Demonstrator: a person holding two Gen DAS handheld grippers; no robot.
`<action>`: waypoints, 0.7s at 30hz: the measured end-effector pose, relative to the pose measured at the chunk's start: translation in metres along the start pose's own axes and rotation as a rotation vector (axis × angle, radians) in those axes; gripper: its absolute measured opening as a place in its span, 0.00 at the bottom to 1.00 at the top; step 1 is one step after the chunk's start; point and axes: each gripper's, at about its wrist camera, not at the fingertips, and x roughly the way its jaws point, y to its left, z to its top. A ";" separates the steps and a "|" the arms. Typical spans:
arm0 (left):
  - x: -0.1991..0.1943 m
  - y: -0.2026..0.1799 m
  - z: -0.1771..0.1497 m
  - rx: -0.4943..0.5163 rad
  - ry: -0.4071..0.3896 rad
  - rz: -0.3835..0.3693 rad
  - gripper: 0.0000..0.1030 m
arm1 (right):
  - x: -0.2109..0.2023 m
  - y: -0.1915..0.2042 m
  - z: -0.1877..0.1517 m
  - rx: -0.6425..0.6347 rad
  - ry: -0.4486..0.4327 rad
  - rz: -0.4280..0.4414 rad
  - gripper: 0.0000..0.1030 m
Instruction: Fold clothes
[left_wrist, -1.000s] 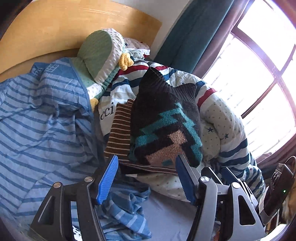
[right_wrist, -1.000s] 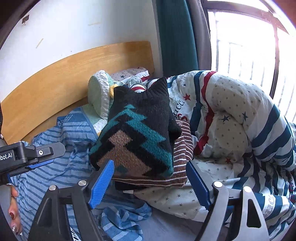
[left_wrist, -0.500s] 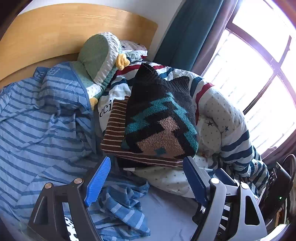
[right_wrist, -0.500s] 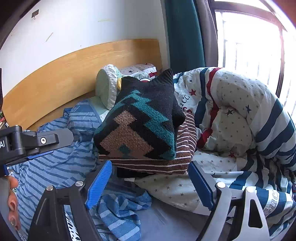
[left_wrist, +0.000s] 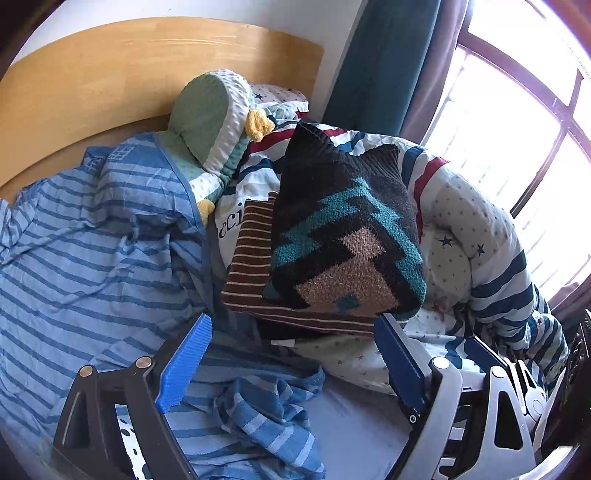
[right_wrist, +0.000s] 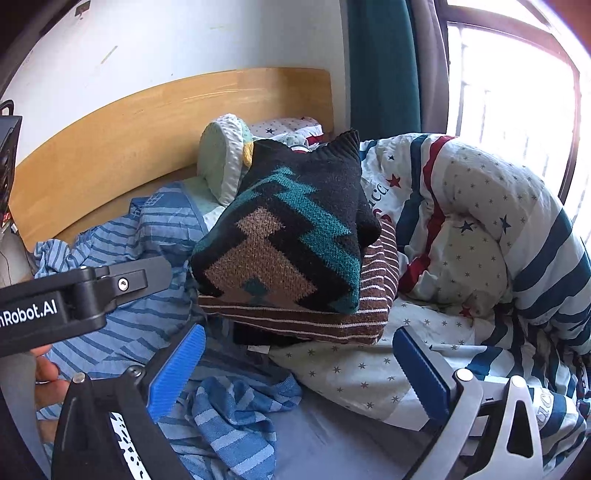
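both tongs, the left tongs (left_wrist: 288, 373) and the right tongs (right_wrist: 299, 373), have just been opening and now stand wide with nothing between their blue pads. just beyond them the folded black knitted sweater with teal zigzags (left_wrist: 347, 236) rests on a folded brown striped garment (left_wrist: 255, 254), leaning on the star-patterned quilt (right_wrist: 480, 229). that fold looks finished; the next move likely calls for picking up the crumpled blue striped garment (left_wrist: 255, 417) on the bed.

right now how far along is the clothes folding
Done: a knit sweater sits folded on a folded brown striped garment, stacked against the star-print duvet. In hand: nothing; left gripper and right gripper have just been opening, empty. Left: the crumpled blue striped garment below them.
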 end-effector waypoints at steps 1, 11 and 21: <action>0.001 0.000 0.000 0.003 0.004 0.008 0.87 | 0.000 0.000 0.000 -0.001 0.000 -0.002 1.00; -0.002 -0.002 -0.002 -0.015 0.014 -0.090 0.57 | -0.002 -0.004 0.000 0.020 0.002 0.005 1.00; 0.005 -0.009 -0.004 0.007 0.074 -0.055 0.01 | -0.004 -0.003 0.000 0.026 -0.008 0.010 1.00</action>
